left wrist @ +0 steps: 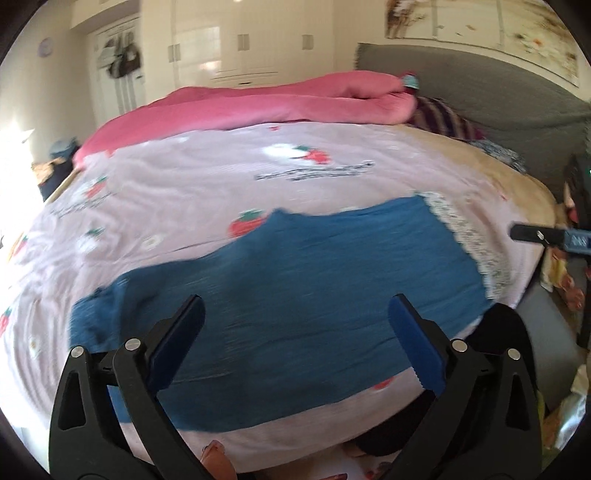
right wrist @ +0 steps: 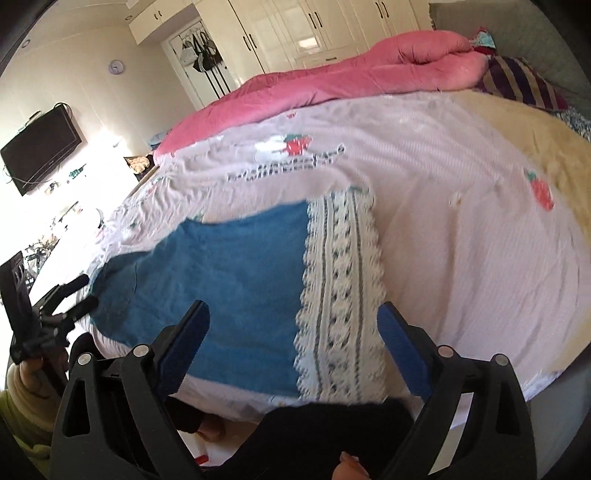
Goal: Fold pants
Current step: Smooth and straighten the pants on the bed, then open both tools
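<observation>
Bed (left wrist: 461, 173) surface, covered by a pale sheet (left wrist: 207, 177) printed with strawberries, fills the area ahead of both sets of fingers. Pink quilt (left wrist: 280, 101) lies bunched along the far side of the bed, well beyond the fingers, with a striped pillow (right wrist: 517, 79) beside its end. Wardrobe doors (right wrist: 314, 22) stand behind the quilt, and a dark screen (right wrist: 40, 147) hangs on the wall to the left in the right wrist view. Blue pants (left wrist: 317, 266) lie flat on the sheet near the bed's near edge, directly ahead of and below the fingers of both grippers; a white lace-knit band (right wrist: 341, 295) finishes one end of the garment. In the left wrist view the left gripper (left wrist: 297, 317) is spread wide above the blue fabric, nothing between its fingers, no contact visible. In the right wrist view the right gripper (right wrist: 293, 321) is likewise spread wide, above the junction of blue fabric and lace band, holding nothing. Both views are motion-blurred. The left gripper also appears at the left edge of the right wrist view, just off the far end of the pants.
</observation>
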